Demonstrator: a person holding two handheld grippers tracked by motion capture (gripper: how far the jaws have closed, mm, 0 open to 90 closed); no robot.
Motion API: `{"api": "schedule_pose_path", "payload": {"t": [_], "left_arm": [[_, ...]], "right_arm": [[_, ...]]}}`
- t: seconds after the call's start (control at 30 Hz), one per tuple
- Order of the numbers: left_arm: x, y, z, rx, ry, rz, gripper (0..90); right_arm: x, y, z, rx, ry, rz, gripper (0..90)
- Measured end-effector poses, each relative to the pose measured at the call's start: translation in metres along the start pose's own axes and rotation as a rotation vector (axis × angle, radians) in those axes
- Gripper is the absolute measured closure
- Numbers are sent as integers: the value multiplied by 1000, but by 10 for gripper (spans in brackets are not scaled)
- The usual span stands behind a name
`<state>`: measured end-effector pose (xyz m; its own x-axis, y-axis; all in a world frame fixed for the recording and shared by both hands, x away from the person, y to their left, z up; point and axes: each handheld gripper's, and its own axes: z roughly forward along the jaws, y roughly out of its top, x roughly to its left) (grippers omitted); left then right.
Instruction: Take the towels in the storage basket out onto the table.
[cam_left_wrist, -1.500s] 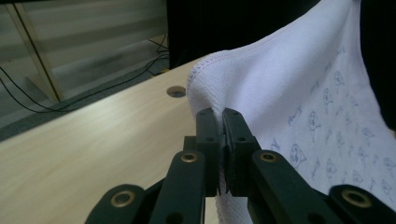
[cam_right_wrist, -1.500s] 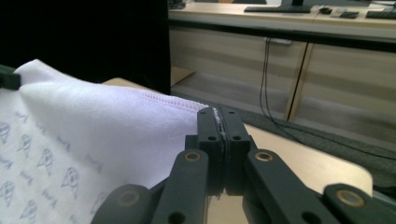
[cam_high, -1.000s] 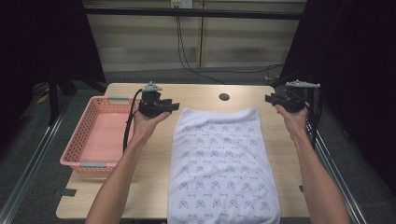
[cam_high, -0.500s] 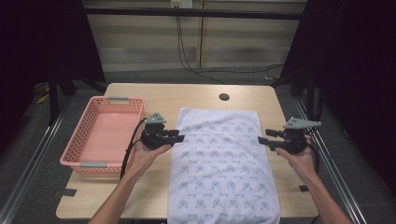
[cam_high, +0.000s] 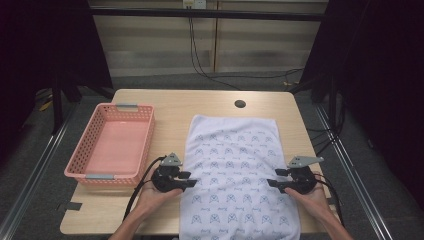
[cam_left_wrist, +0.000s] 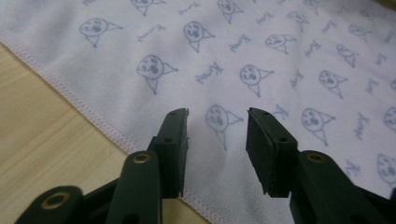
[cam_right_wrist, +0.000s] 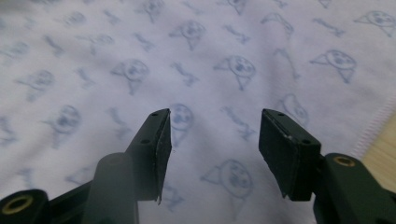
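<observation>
You are lining up to take hold of the patterned towel (cam_high: 237, 175), which lies spread flat down the middle of the worktop (cam_high: 175, 107), its near end hanging over the front edge. Your left gripper (cam_high: 187, 180) sits at the towel's left hem and your right gripper (cam_high: 272, 178) at its right hem, both about level with each other. The left gripper's jaws have just been opening again and stand apart over the stitched edge with nothing pinched between them; the right gripper's jaws stand wider, also empty, hovering above the cloth just inside its edge.

This looks like the reach before a fold. Next, you need each gripper low enough to catch the hem, one jaw under the cloth and one over it, then close both evenly.

The worktop is pale wood with a round cable hole (cam_high: 240, 104). A pink basket (cam_high: 112, 145) stands empty to the left. The room beyond is dark, with cables (cam_high: 200, 55) trailing behind.
</observation>
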<state>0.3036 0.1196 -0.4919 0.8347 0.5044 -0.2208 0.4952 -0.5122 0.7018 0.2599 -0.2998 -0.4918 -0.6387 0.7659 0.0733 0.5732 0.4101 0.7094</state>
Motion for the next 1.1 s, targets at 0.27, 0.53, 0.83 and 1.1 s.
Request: {"api": "schedule_pose_path", "payload": {"t": [0.27, 0.53, 0.83, 1.1], "left_arm": [[-8, -1, 7, 47, 99, 89, 690], [-15, -12, 0, 48, 19, 86, 876], [-39, -32, -18, 91, -65, 85, 883], [-39, -36, -31, 64, -73, 56, 763]], "right_arm": [[7, -10, -1, 53, -32, -27, 659], [26, -21, -16, 86, 16, -33, 862], [44, -36, -34, 133, 166, -32, 862], [49, -34, -37, 112, 128, -30, 597]]}}
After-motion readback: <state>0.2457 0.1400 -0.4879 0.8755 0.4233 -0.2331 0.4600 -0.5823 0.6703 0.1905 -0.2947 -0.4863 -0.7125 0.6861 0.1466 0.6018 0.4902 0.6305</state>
